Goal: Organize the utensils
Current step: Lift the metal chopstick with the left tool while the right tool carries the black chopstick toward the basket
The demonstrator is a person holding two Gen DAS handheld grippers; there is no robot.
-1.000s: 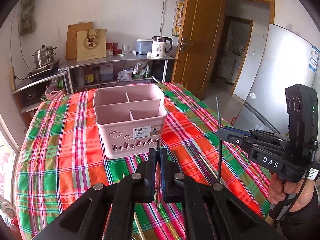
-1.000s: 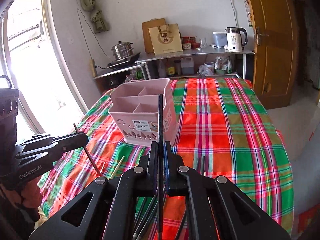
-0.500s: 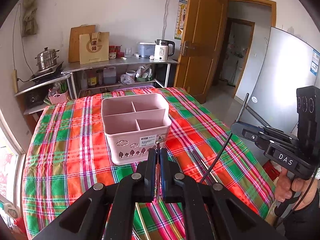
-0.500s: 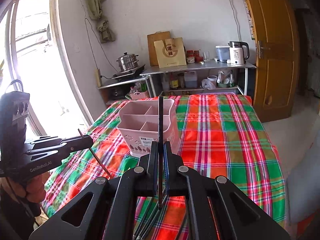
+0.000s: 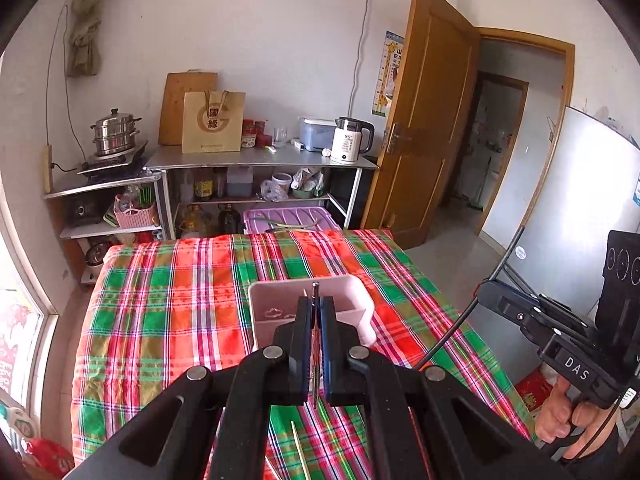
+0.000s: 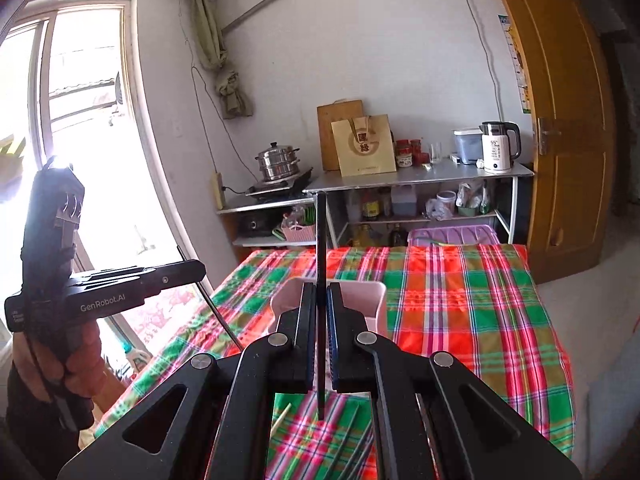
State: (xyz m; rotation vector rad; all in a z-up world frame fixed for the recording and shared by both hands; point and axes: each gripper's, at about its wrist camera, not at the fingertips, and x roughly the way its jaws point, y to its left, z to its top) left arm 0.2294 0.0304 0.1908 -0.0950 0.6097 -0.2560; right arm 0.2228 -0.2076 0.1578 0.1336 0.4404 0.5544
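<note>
While each hand-held gripper was clamped mid-shaft, the left (image 5: 315,312) on a thin, light metal chopstick (image 5: 315,344) and the right (image 6: 321,312) on a stiff black chopstick (image 6: 321,280), both at lower centre, slipping was judged likely.

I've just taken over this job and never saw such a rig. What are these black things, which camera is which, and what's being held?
No robot arm here: a person holds a handheld tool in each hand, each with its own fisheye camera looking along its fingers. The left camera shows the left tool shut on a thin metal chopstick; the right tool appears alongside it. The right camera shows that tool gripping a black chopstick. On the plaid tablecloth stands a pink utensil basket, with loose chopsticks nearer.
</note>
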